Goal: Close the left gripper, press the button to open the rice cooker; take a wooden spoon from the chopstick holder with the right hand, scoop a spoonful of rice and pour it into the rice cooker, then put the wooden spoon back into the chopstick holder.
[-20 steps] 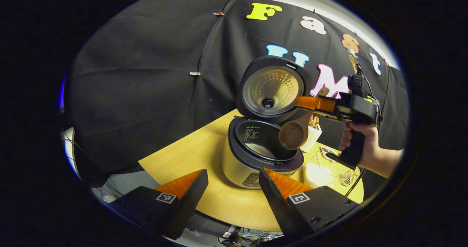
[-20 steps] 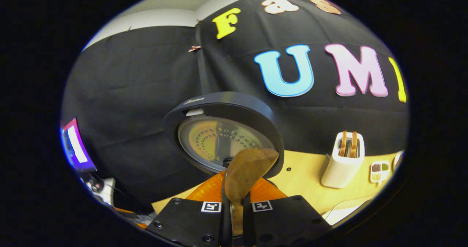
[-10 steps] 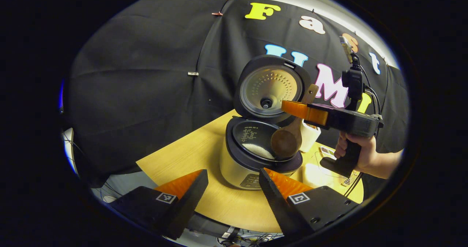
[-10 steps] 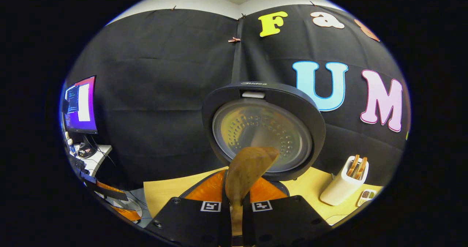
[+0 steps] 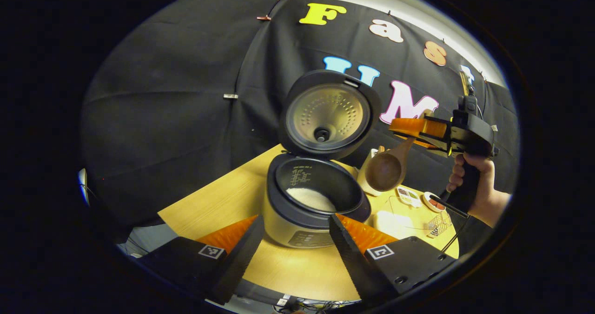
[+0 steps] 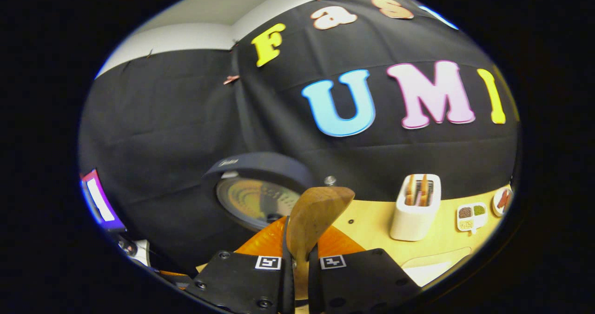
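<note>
Left gripper view: cooker [image 5: 307, 211] on the table [image 5: 223, 202], lid [image 5: 327, 114] standing open, white rice [image 5: 309, 197] in the pot. To its right, off the table, the right gripper [image 5: 411, 128], with a hand [image 5: 469, 183] around its grip below. It points toward the lid, roughly level. Spoon [image 5: 386, 170] hangs from its fingers, bowl down, hollow facing the camera, beside the cooker's right rim and apart from it, in front of the holder [image 5: 367, 177].

Right gripper view: fingers [image 6: 279, 270] nearly together, pressing the spoon [image 6: 316, 211] handle from both sides; bowl juts forward past the tips. Lid [image 6: 255, 193] low left, seen at a slant. White holder [image 6: 416, 207] with wooden utensils stands on the table [image 6: 372, 225] at right; a small sectioned dish [image 6: 472, 215] just beyond it.

Left gripper [image 5: 295, 232]: fingers wide apart, nothing between them, held before the cooker's front, not touching.
</note>
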